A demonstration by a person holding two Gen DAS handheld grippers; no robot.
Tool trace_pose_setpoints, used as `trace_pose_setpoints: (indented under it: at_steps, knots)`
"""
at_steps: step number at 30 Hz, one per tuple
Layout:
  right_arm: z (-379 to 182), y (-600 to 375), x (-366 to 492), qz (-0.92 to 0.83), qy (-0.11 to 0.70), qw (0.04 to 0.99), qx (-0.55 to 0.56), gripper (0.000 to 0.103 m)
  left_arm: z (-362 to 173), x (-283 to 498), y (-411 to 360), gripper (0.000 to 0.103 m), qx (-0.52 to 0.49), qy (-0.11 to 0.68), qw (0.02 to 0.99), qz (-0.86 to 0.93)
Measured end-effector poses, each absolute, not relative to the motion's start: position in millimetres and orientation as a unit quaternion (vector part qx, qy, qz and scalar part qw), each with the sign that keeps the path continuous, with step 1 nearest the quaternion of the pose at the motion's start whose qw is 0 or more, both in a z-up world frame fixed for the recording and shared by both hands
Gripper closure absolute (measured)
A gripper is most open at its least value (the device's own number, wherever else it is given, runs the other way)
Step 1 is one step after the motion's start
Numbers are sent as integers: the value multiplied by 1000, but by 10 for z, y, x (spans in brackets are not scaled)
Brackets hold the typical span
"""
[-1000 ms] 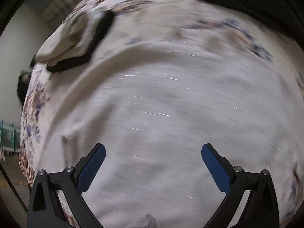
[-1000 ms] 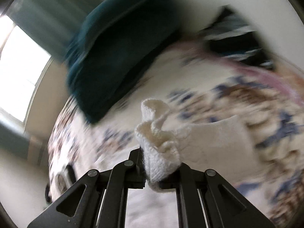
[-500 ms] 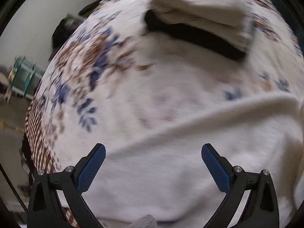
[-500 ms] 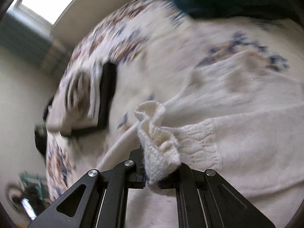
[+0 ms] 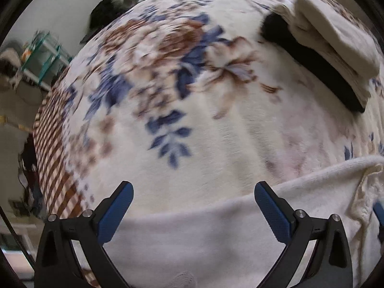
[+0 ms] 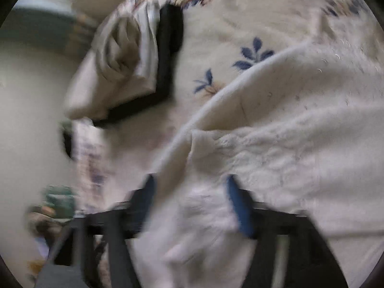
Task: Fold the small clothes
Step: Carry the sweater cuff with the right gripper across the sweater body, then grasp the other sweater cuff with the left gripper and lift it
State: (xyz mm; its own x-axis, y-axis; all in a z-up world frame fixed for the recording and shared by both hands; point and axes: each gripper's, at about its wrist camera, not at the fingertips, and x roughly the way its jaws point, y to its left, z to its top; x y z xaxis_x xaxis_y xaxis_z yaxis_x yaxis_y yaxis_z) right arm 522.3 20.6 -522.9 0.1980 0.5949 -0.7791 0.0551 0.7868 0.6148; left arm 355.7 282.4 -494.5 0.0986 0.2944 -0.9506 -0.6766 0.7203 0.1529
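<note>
Lying across a floral blanket (image 5: 182,110), the cream sweater (image 5: 216,235) sits under both grippers. Folded stack of clothes (image 5: 336,48) rests well apart, nothing blocking. Left gripper (image 5: 192,213) points steeply down, jaws wide, empty. Right gripper (image 6: 192,206) jaws have just been opening, knit cuff (image 6: 206,206) loose between them.

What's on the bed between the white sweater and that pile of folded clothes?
Only flowered blanket. In the left wrist view nothing else lies between the white sweater and the folded pile.
</note>
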Motion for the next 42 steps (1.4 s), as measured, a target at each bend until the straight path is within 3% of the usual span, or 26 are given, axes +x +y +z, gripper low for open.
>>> trace_pose_setpoints:
  at_steps: [5,7,10,13,17,21,24,26,28,30,34,36,38,40,42]
  knots:
    - [-4849,-345,4919,81,589,783,180,19,-4796,2838,2962,0,-240,579,697,348]
    - [-4757,-525,4791,17,587,802,110,8,-4813,2416,3026,0,-296,574,674,357]
    - [-4701,-834,4609,-51,586,807,41,6,-4949,1808,3136,0,-405,552,628,371]
    - [-4666,-1108,4502,-59,590,805,34,6,-5226,1363,3261,0,-499,515,579,389]
    - [-4709,-1302,4363,-66,593,801,51,6,-5643,1059,3474,9,-605,441,533,395]
    - [-4767,-1224,4368,-78,600,794,67,6,-5823,930,3663,11,-661,363,502,423]
    - [-4810,-1224,4371,-79,603,789,84,6,-5795,936,3776,27,-668,315,502,450]
    - [-4811,-1196,4358,-77,603,789,84,6,-5739,941,3845,56,-666,293,511,458]
    - [-4797,-1154,4345,-71,603,791,81,6,-5688,913,3835,76,-667,260,533,451]
    - [-4779,-1114,4329,-63,603,791,82,6,-5705,911,3905,76,-671,236,549,438]
    - [-4742,-1052,4316,-50,600,794,80,6,-5897,838,3935,66,-705,191,541,416]
    - [-4738,-1043,4320,-48,599,796,75,6,-5894,872,3948,67,-705,183,539,423]
    - [-4751,-1051,4334,-58,600,795,64,6,-5784,927,3936,75,-684,195,552,436]
    - [-4760,-1066,4354,-76,598,797,40,6,-5620,1032,3934,95,-644,217,583,445]
    - [-4778,-1069,4396,-102,596,797,-4,6,-5352,1234,3960,95,-577,253,625,460]
